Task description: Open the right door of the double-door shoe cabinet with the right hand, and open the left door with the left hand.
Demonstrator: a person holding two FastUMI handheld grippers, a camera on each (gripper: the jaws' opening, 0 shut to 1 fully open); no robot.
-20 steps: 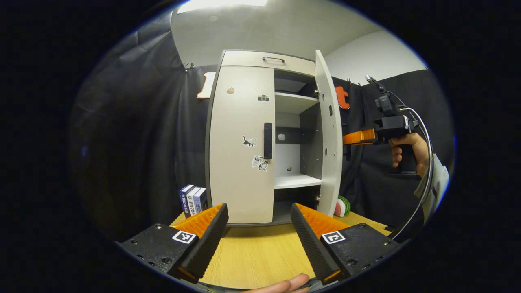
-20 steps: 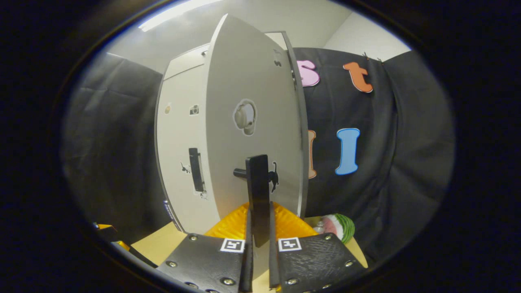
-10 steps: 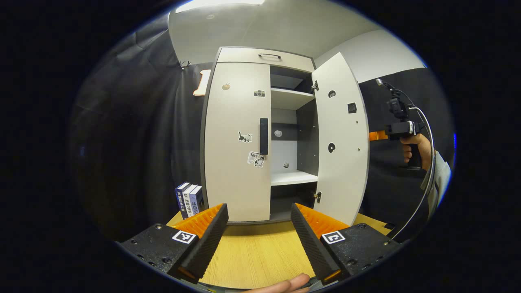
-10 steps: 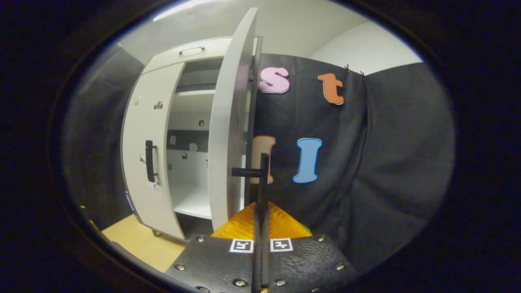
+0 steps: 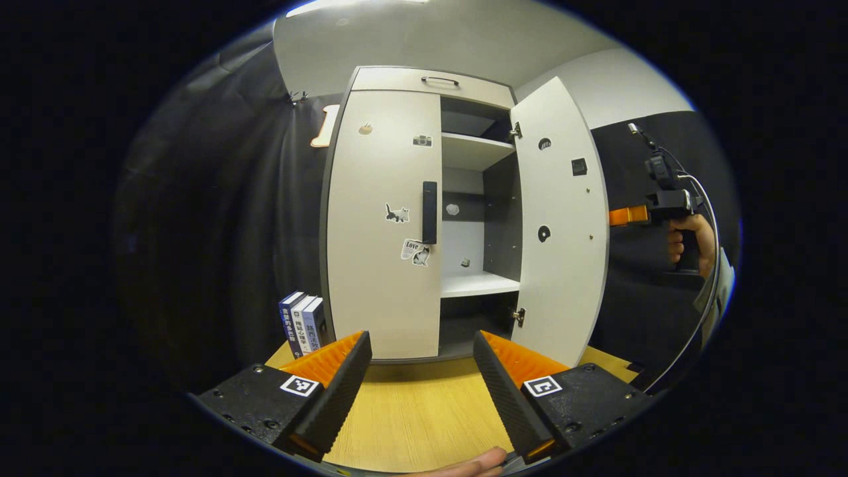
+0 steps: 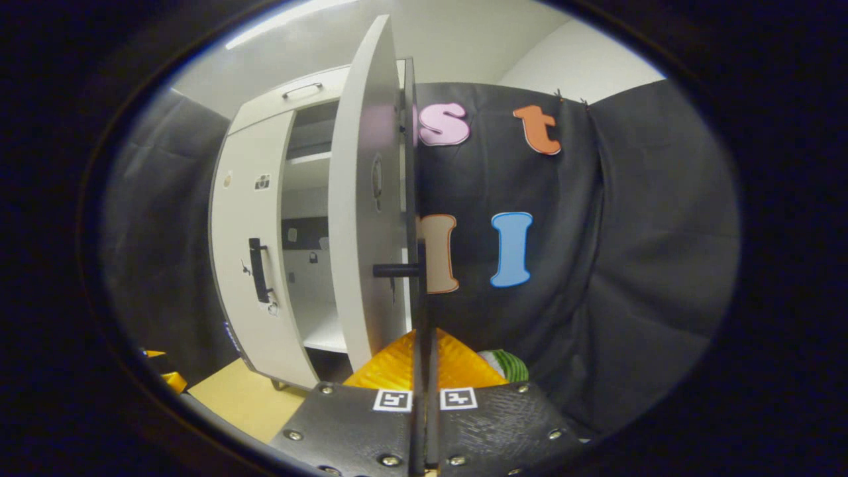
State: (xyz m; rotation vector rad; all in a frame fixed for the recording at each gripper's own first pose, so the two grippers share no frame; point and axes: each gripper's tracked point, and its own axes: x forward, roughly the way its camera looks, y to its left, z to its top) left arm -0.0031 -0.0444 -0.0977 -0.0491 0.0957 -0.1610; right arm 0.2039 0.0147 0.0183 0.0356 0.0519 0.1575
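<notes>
My right gripper (image 6: pixel 424 371) is level, clenched on the right door's handle (image 6: pixel 420 291); right door (image 5: pixel 560 225) stands wide. My left gripper (image 5: pixel 421 377) gapes low before the closed left door (image 5: pixel 381 225).

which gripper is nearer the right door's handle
Right. The right gripper is clamped on the right door's handle; the left gripper hangs open, back over the table, facing the closed left door.

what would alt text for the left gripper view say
A pale double-door shoe cabinet stands on a wooden table, right door swung open, left door shut. The open left tool faces it; books stand beside the cabinet.
</notes>
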